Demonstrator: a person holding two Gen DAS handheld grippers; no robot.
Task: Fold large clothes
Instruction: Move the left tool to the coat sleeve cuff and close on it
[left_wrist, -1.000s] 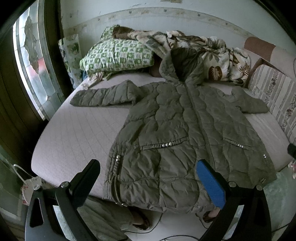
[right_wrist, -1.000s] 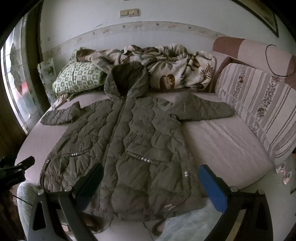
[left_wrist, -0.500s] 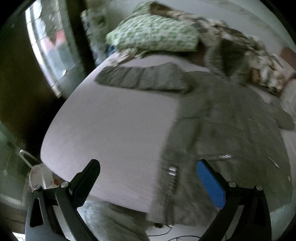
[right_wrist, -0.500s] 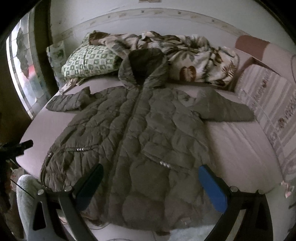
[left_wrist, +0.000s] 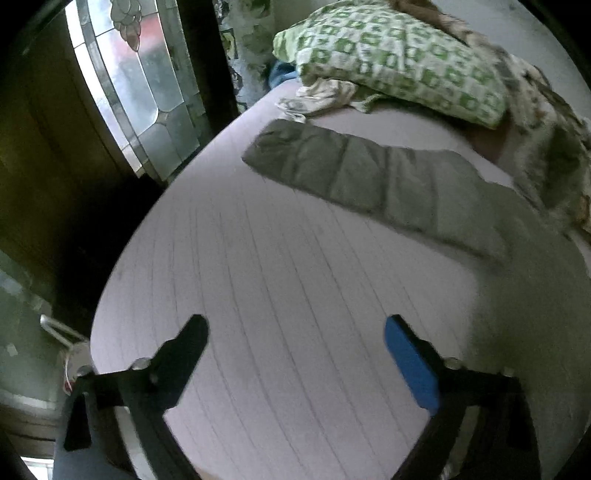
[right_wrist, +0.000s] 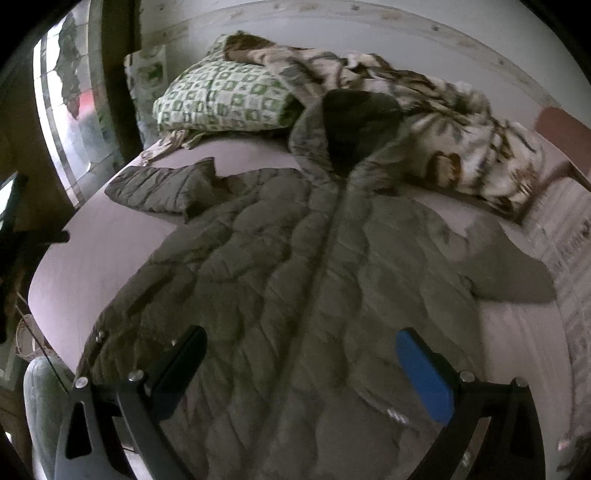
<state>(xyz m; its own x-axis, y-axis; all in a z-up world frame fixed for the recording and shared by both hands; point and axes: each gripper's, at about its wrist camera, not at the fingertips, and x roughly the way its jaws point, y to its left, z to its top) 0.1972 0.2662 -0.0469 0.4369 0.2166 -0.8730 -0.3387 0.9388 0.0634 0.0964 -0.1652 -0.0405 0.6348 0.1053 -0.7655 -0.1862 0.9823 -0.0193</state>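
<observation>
An olive quilted hooded coat (right_wrist: 314, 280) lies spread face up on the pale mattress (right_wrist: 99, 243), both sleeves stretched sideways. In the left wrist view only its one sleeve (left_wrist: 362, 181) shows, running from the upper middle to the right edge. My left gripper (left_wrist: 295, 332) hangs over bare mattress (left_wrist: 280, 288) well short of that sleeve; its jaws are closing and nothing is between them. My right gripper (right_wrist: 301, 341) is open above the coat's lower front, with nothing gripped.
A green-patterned pillow (left_wrist: 391, 59) and a leaf-print blanket (right_wrist: 443, 129) lie at the head of the bed. A stained-glass window (left_wrist: 129, 85) stands to the left. The mattress edge curves down on the left, and a striped cushion (right_wrist: 569, 240) borders the right.
My left gripper swung left off the coat's hem to bare mattress near the sleeve, and its jaws narrowed a little. My right gripper moved left and nearer, now over the coat's lower front.
</observation>
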